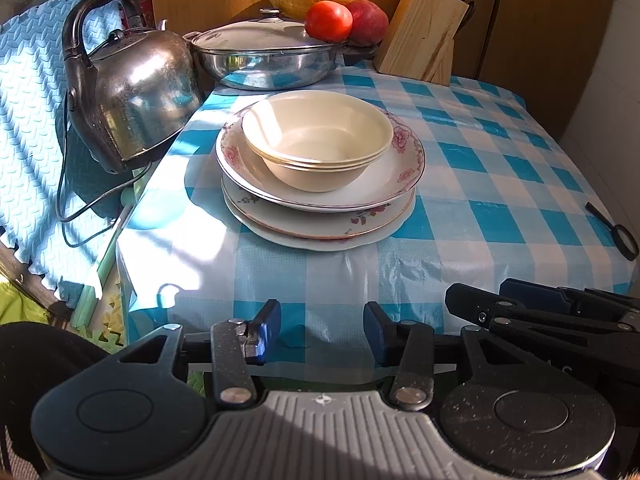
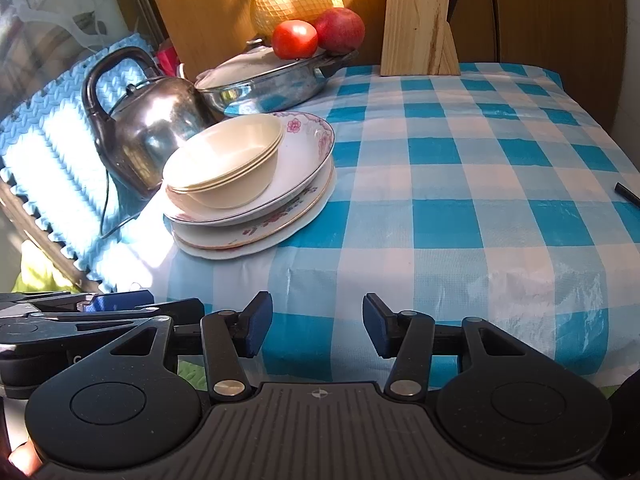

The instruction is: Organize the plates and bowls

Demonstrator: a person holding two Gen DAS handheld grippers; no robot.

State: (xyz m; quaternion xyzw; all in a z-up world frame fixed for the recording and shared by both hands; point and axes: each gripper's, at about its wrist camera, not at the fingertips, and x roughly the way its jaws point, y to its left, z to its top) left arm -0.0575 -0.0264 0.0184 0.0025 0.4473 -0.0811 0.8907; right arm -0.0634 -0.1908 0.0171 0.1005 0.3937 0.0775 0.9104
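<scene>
Cream nested plastic bowls (image 1: 318, 140) sat atop stacked floral white china plates (image 1: 320, 200) on the blue-checked desk (image 2: 460, 208). Left tool (image 1: 322, 330) and right tool (image 2: 318, 326) both gaped, empty, short of the stack. Sorting apparently finished.

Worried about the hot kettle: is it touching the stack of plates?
Cannot tell. In both wrist views the kettle overlaps or sits just beside the plates; neither shows a clear gap or contact.

- The left hand-held gripper (image 1: 322, 330) hangs at the near edge of the surface, tilted downward, jaws apart with nothing between them.
- The right hand-held gripper (image 2: 318, 328) sits just beside it, likewise tilted down, jaws apart and empty.
</scene>
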